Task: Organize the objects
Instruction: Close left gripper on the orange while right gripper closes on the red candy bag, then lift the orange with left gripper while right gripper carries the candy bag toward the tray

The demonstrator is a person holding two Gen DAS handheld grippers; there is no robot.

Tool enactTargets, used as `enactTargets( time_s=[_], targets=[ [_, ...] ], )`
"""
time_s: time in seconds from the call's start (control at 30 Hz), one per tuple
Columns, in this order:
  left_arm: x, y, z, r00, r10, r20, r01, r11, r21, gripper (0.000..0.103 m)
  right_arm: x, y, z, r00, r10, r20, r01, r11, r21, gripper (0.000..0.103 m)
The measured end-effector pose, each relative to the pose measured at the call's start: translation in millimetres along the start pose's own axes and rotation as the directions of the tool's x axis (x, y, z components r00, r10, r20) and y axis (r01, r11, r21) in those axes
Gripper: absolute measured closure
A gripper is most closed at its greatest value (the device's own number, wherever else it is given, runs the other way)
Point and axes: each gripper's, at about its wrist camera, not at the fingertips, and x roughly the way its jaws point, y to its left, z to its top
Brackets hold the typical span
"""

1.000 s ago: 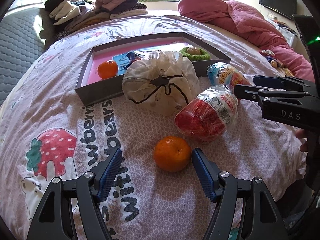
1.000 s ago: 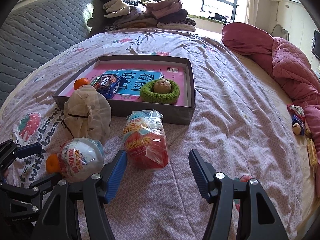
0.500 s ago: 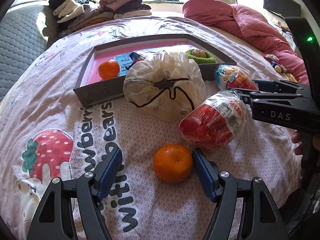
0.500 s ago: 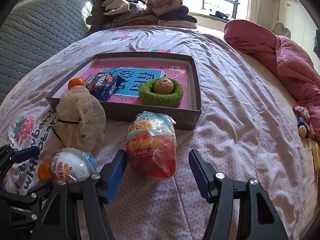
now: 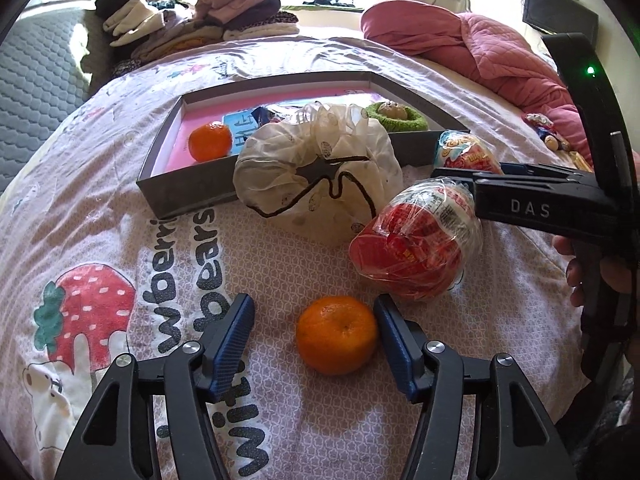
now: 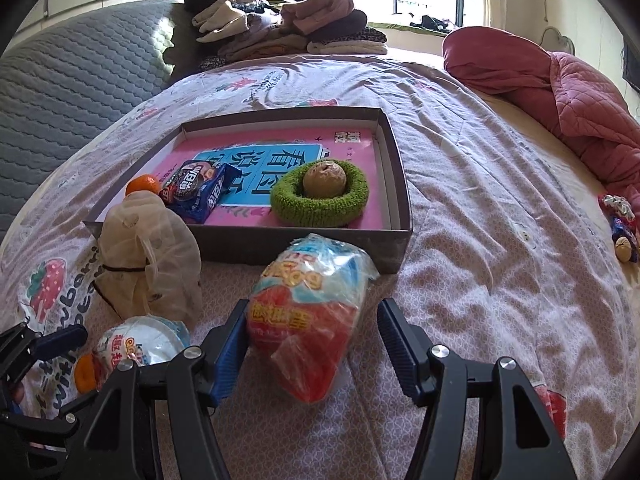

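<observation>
- Left wrist view: left gripper spread wide around the loose orange on the bed, right pad nearly touching, set to pinch it (not squeezed yet); box just beyond, holding another orange.
- Right wrist view: right gripper spread either side of a wrapped snack, left pad against the wrapper, lined up toward the box.

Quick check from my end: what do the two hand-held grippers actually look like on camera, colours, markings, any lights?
Both are matte black with angular open-frame fingers, silver pivot bolts and ribbed blue pads. The left hand-held gripper and right hand-held gripper look alike. The left wrist view shows white "DAS" lettering on the right one's body, a green LED on its curved black handle, and bare fingers gripping it.
</observation>
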Motion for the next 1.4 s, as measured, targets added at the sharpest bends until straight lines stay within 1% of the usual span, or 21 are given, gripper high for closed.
enactTargets(
  time_s=[0.03,0.1,0.13,0.2,0.3,0.4,0.6,0.77,1.07,1.4],
  targets=[
    [-0.3,0.1,0.2,1.000,-0.009,0.004,0.009,1.000,-0.003,0.045,0.4,-0.1,0.3,1.000,0.004,0.005,-0.004,1.000,0.002,0.046],
    [-0.8,-0.1,0.4,1.000,-0.018,0.011,0.018,1.000,-0.003,0.053,0.6,0.0,1.0,1.000,0.009,0.011,-0.009,1.000,0.004,0.046],
    [-0.9,-0.3,0.7,1.000,-0.022,0.011,0.022,1.000,-0.003,0.055,0.7,0.7,0.9,1.000,0.014,0.013,-0.014,1.000,0.002,0.046],
    [-1.9,-0.4,0.8,0.999,-0.033,0.018,0.033,0.999,-0.003,0.064,-0.1,1.2,0.8,1.000,0.015,0.016,-0.015,1.000,0.002,0.047],
    [-4.1,-0.6,1.3,0.999,-0.030,0.028,0.030,1.000,-0.001,0.064,-3.3,1.5,0.5,0.999,0.022,0.026,-0.022,1.000,0.003,0.048],
    [-5.1,2.0,1.8,0.999,-0.034,0.029,0.034,0.999,-0.012,0.065,-8.0,2.8,1.4,0.999,0.018,0.037,-0.018,1.000,0.000,0.048],
    [-10.8,5.2,4.1,0.999,-0.015,0.047,0.016,1.000,-0.015,0.065,-19.7,5.9,3.6,0.998,0.010,0.059,-0.010,1.000,-0.008,0.048],
    [-17.2,6.7,5.4,0.998,-0.014,0.061,0.015,1.000,-0.014,0.065,-30.2,7.2,4.3,0.997,0.005,0.074,-0.005,1.000,-0.007,0.048],
    [-28.6,8.6,6.6,0.996,-0.016,0.083,0.017,1.000,-0.011,0.065,-45.8,12.7,6.4,0.996,-0.004,0.090,0.005,1.000,-0.014,0.048],
    [-42.1,13.0,8.5,0.993,-0.013,0.114,0.016,1.000,-0.024,0.065,-60.4,21.5,1.1,0.996,-0.007,0.094,0.010,1.000,-0.029,0.048]
  ],
)
